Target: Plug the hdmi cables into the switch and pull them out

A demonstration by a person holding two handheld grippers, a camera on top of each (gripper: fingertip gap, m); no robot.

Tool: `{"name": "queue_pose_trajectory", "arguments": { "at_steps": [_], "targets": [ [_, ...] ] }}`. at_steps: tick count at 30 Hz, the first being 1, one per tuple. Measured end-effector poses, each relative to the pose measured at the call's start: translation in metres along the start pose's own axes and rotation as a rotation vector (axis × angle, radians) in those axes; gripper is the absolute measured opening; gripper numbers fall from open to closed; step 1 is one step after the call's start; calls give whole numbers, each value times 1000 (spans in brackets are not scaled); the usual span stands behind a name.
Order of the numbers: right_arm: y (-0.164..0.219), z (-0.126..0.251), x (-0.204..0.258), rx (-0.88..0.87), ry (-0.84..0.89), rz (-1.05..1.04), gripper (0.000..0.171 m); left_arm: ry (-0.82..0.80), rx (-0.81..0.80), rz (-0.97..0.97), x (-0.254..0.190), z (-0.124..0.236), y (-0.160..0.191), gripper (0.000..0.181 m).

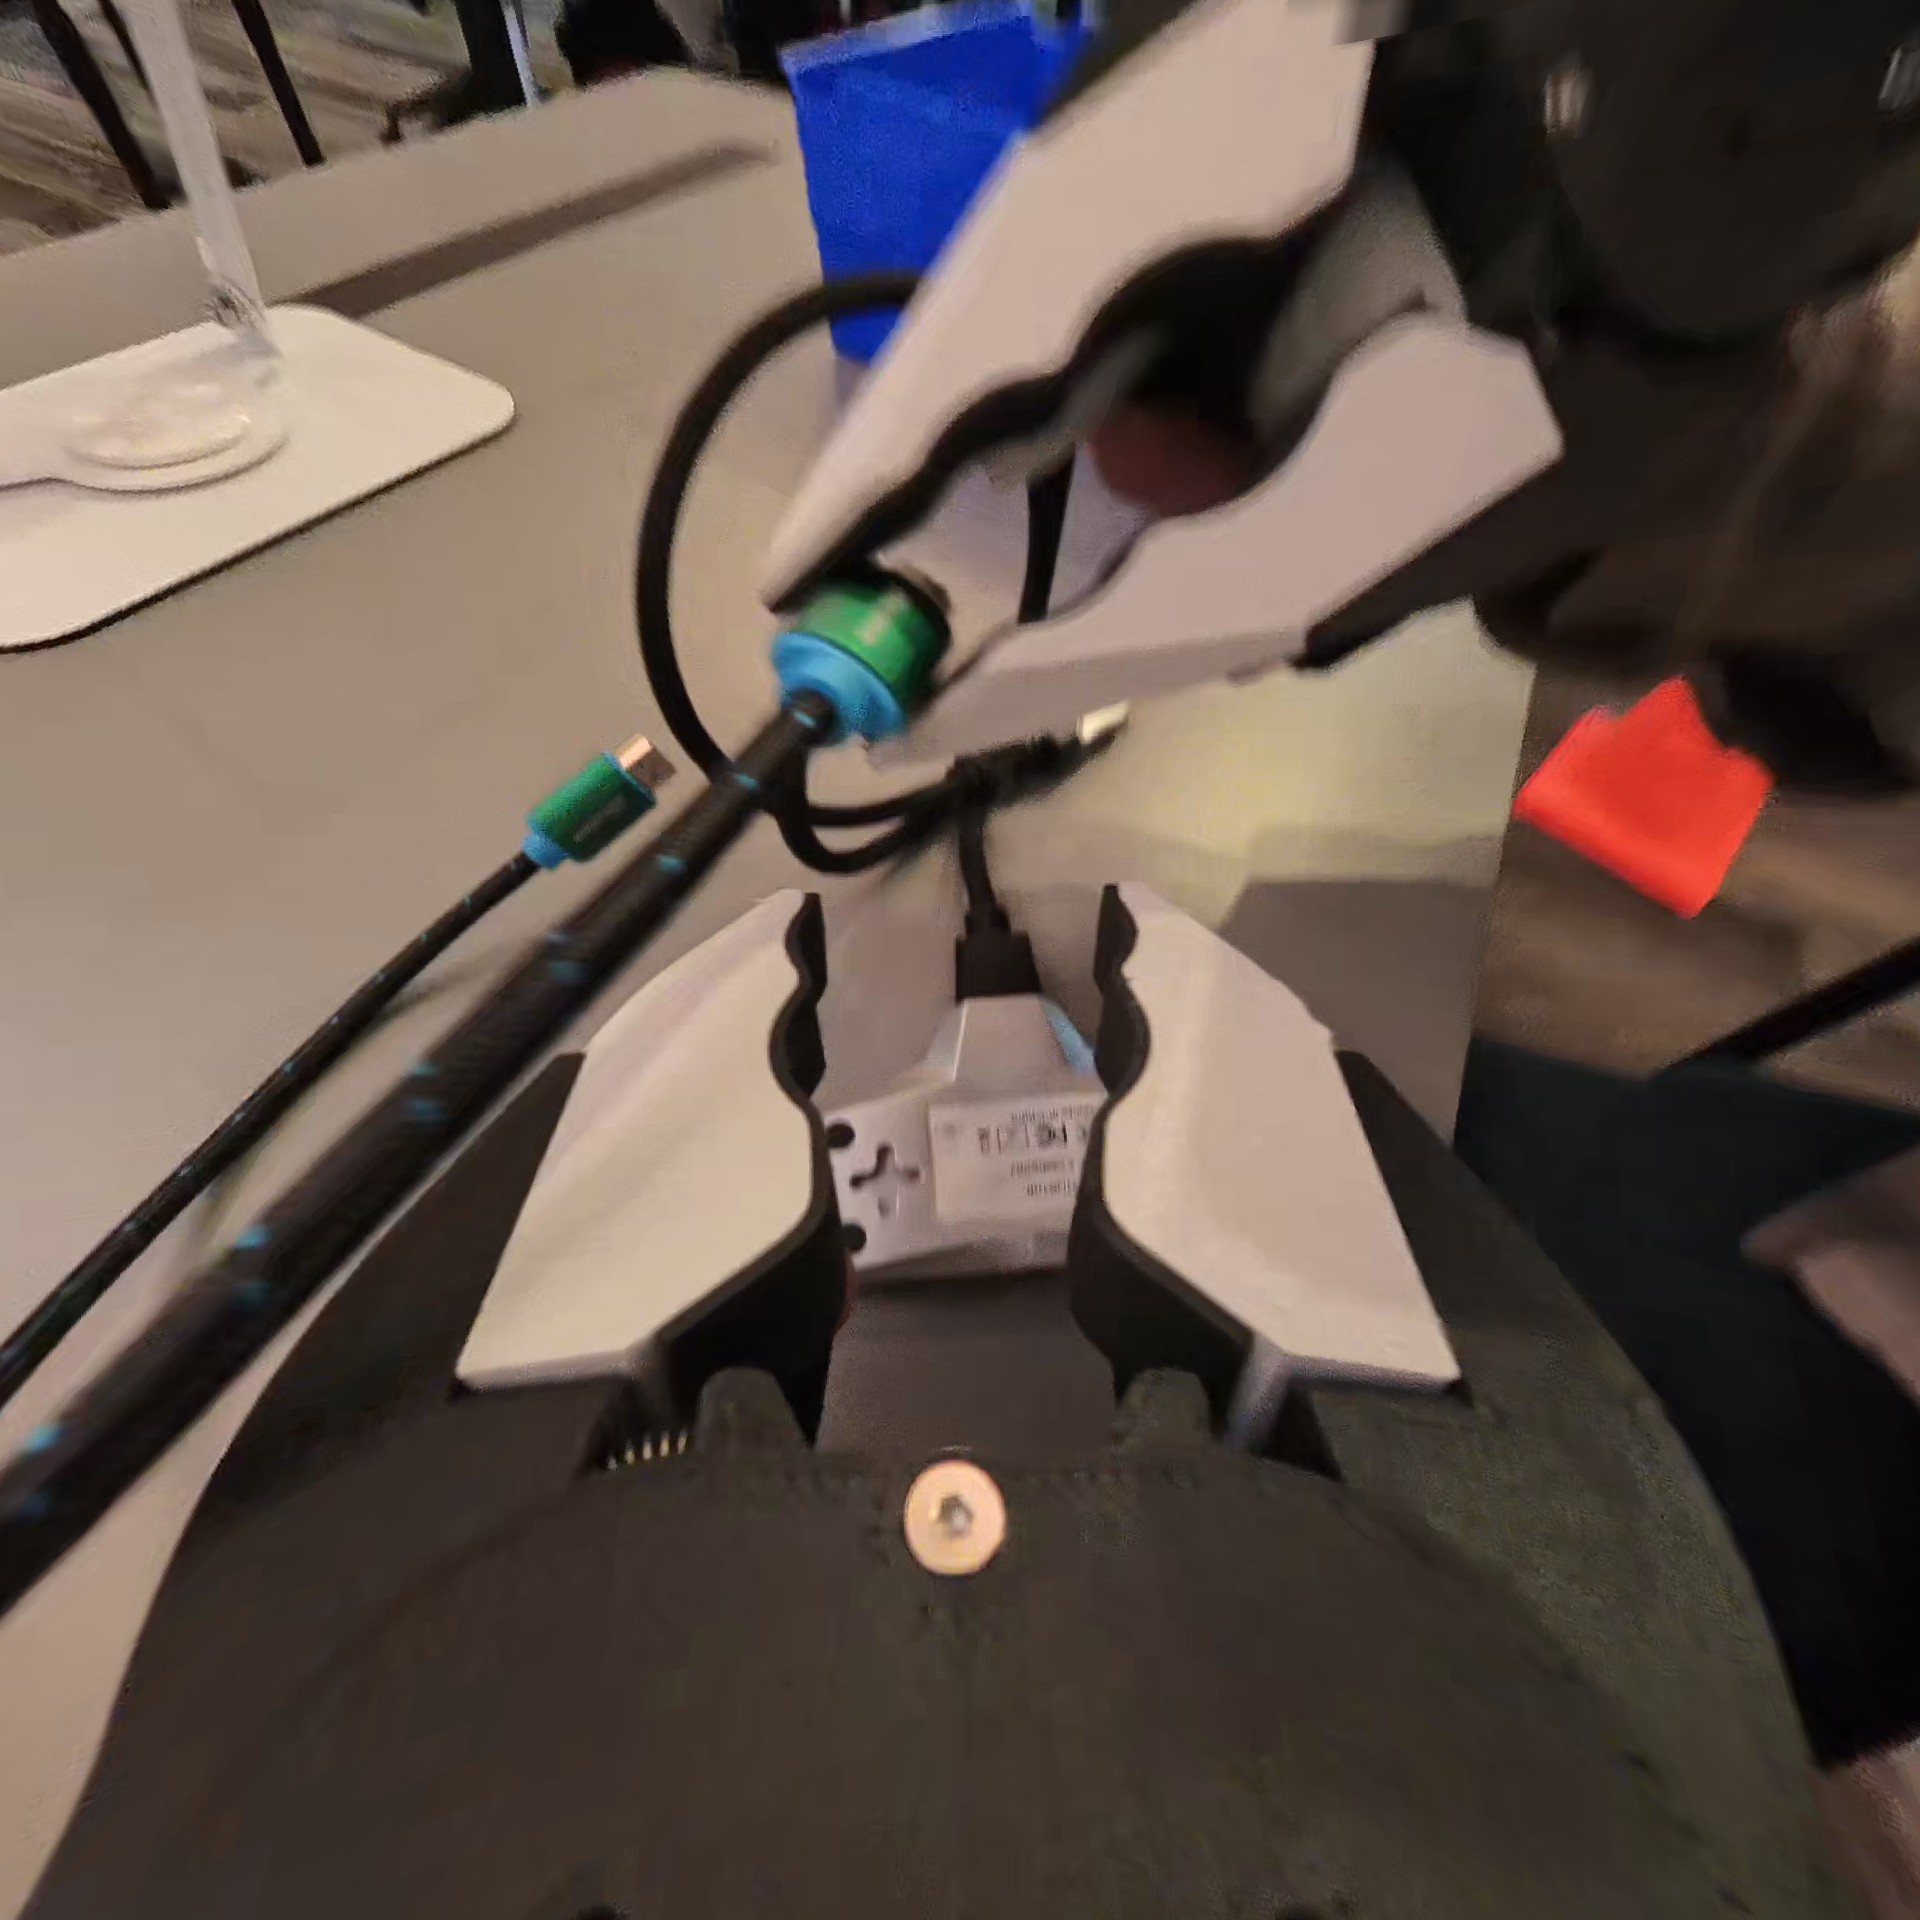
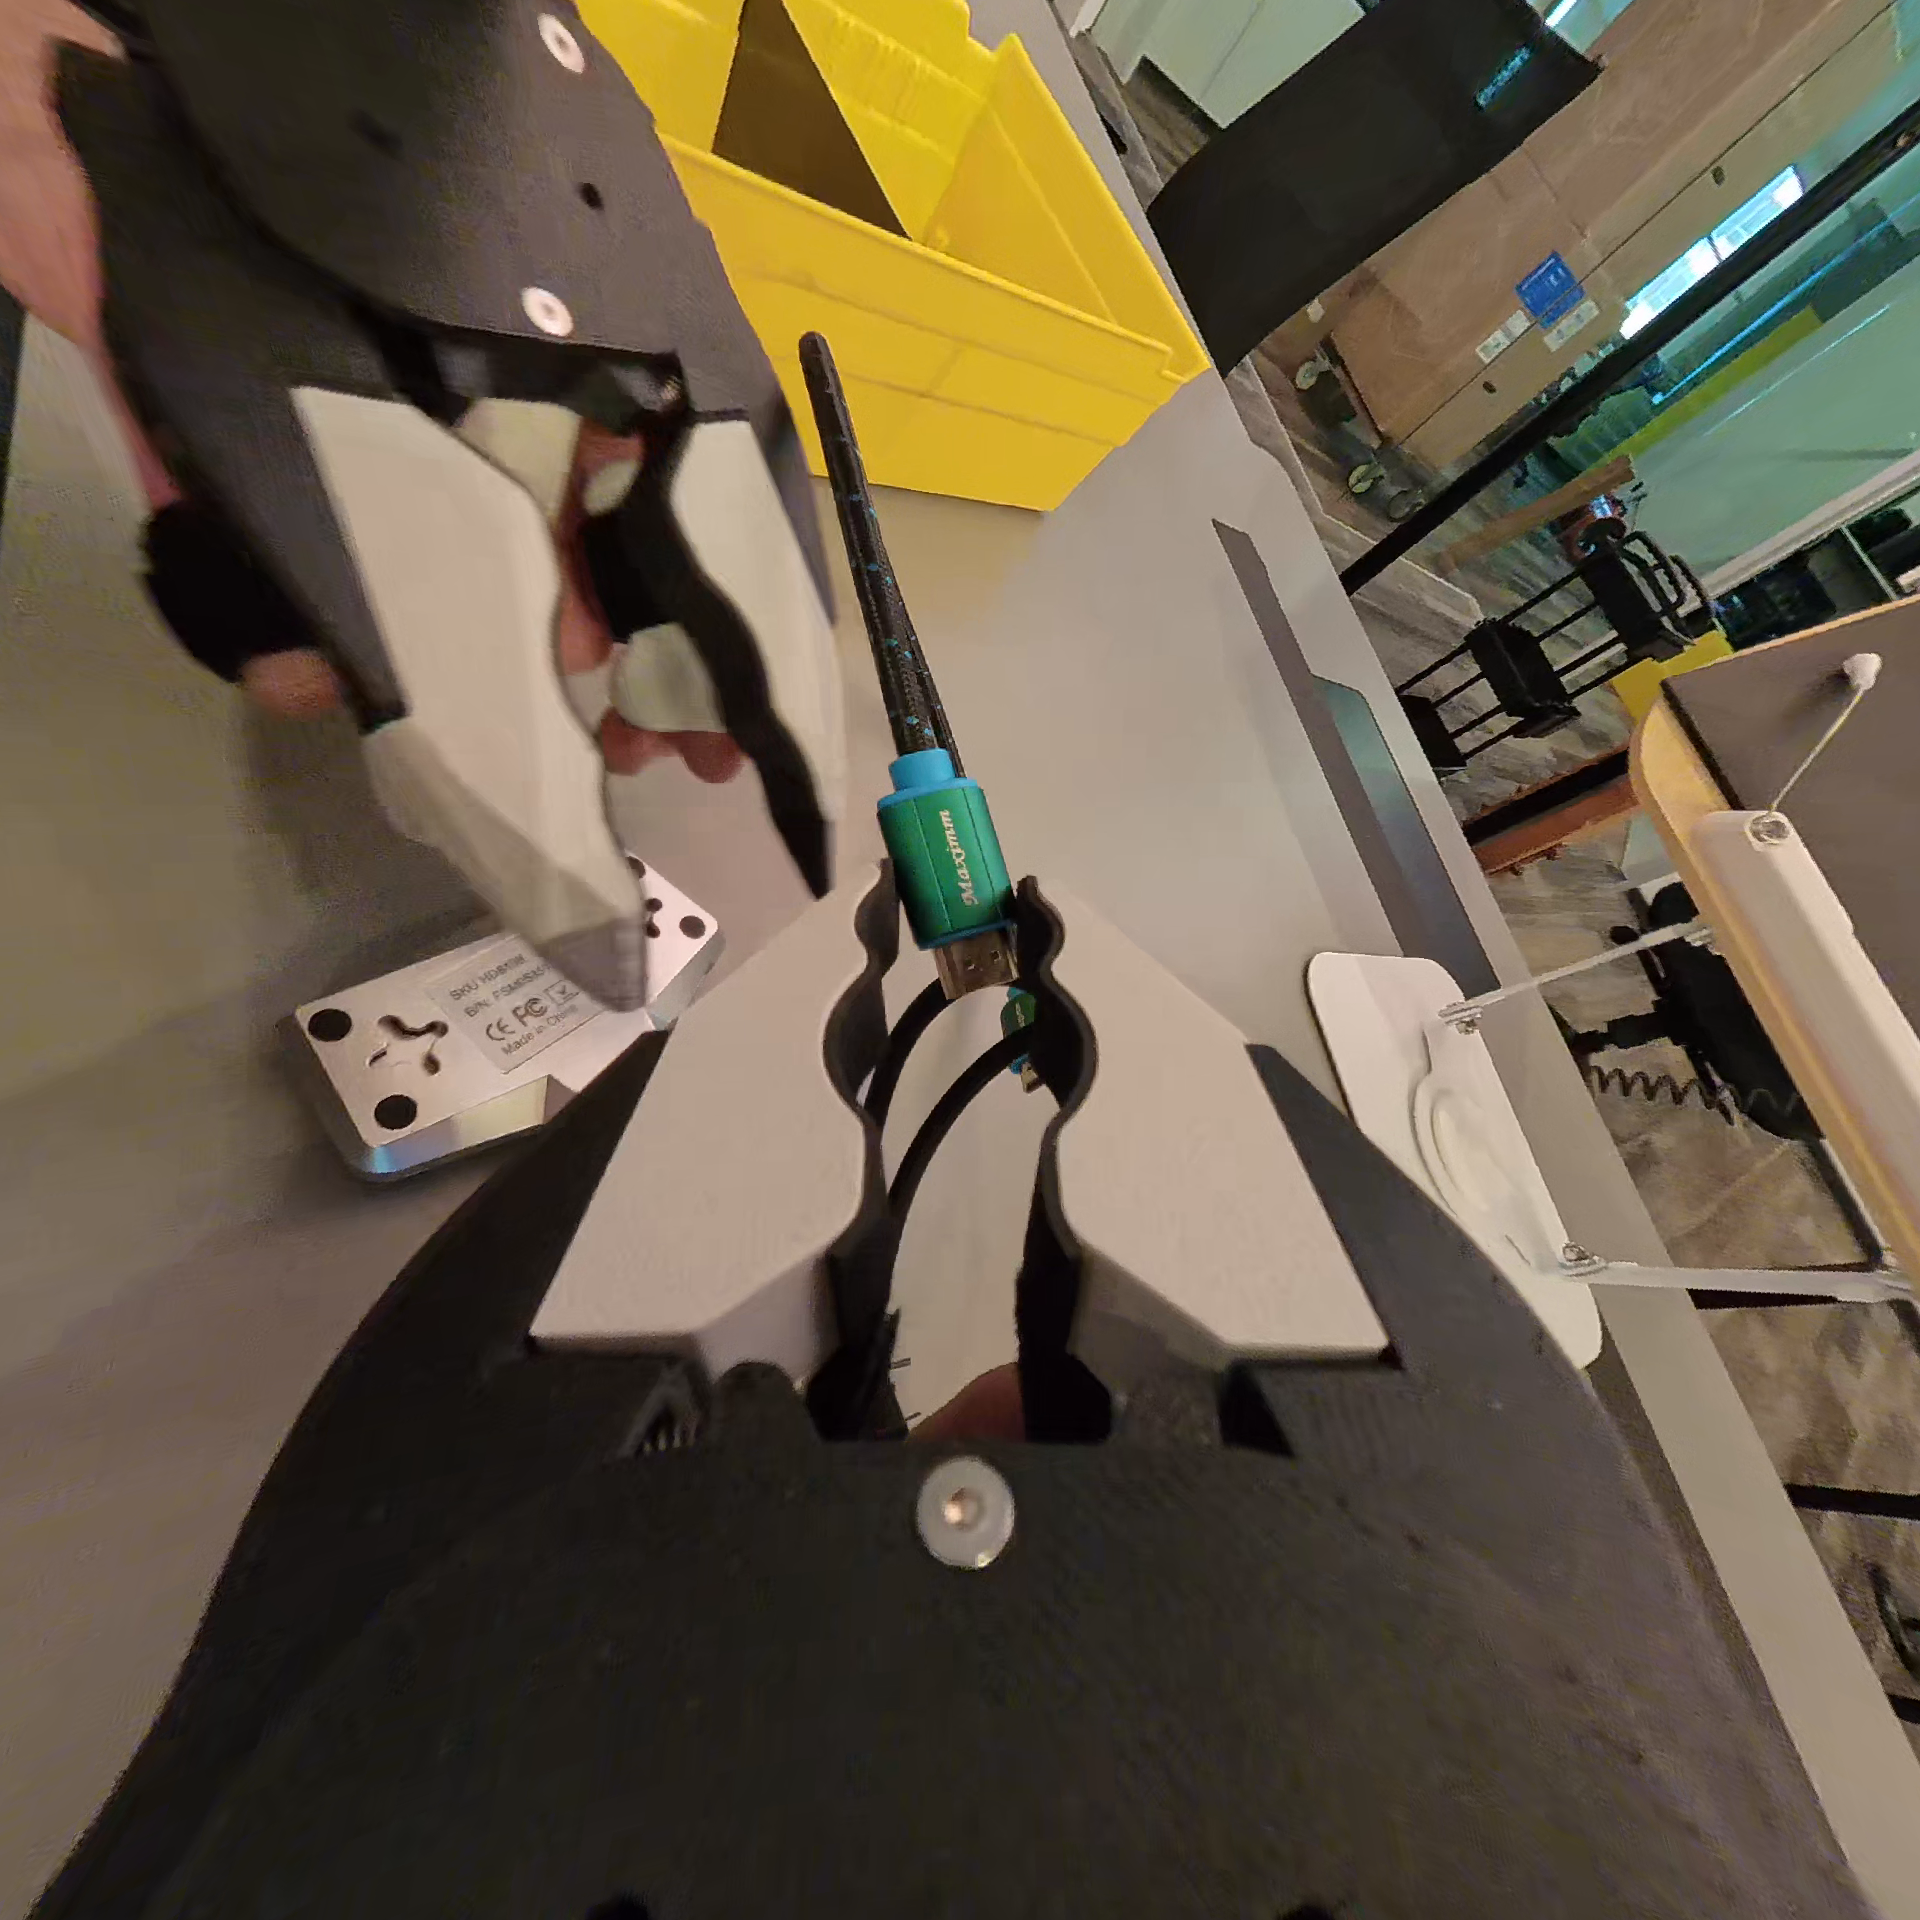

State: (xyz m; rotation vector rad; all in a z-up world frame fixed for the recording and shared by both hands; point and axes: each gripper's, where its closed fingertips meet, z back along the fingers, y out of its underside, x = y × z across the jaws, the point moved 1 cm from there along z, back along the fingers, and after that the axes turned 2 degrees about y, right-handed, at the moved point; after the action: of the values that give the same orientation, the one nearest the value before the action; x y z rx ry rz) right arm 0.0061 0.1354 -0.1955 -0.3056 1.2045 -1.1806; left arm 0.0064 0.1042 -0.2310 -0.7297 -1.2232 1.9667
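The silver switch [image 1: 966, 1174] lies underside up on the grey table, with a black cable [image 1: 987, 945] plugged into its far end. My left gripper [image 1: 961, 914] straddles the switch, jaws against its two sides. It also shows in the right wrist view [image 2: 717, 925], over the switch [image 2: 416, 1070]. My right gripper [image 2: 961, 904] is shut on a green and blue HDMI plug [image 2: 945, 873], held above the table with its metal tip bare. It also shows in the left wrist view [image 1: 883, 665], up and left of the switch. A second HDMI plug [image 1: 597, 805] lies loose on the table.
A white stand base [image 1: 208, 468] sits at the far left. A blue object [image 1: 914, 177] stands behind the cables and a red object [image 1: 1642, 800] is at the right. A yellow bin [image 2: 935, 312] stands on the table. The table edge [image 2: 1351, 727] runs close by. My right fingertips sit around 5 cm from my left ones.
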Motion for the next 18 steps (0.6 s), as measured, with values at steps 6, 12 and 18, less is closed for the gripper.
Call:
{"name": "queue_pose_trajectory", "arguments": {
  "at_steps": [6, 12, 18],
  "targets": [
    [-1, 2, 1, -22, -48, -56, 17, -16, -251, -19, 12, 11, -38, 63],
    [-3, 7, 6, -54, -144, -150, 18, 40, -317, -106, 4, 11, -55, 55],
    [-3, 10, 14, -54, -223, -170, 18, 79, -307, -129, 0, 14, -58, 19]
  ]
}}
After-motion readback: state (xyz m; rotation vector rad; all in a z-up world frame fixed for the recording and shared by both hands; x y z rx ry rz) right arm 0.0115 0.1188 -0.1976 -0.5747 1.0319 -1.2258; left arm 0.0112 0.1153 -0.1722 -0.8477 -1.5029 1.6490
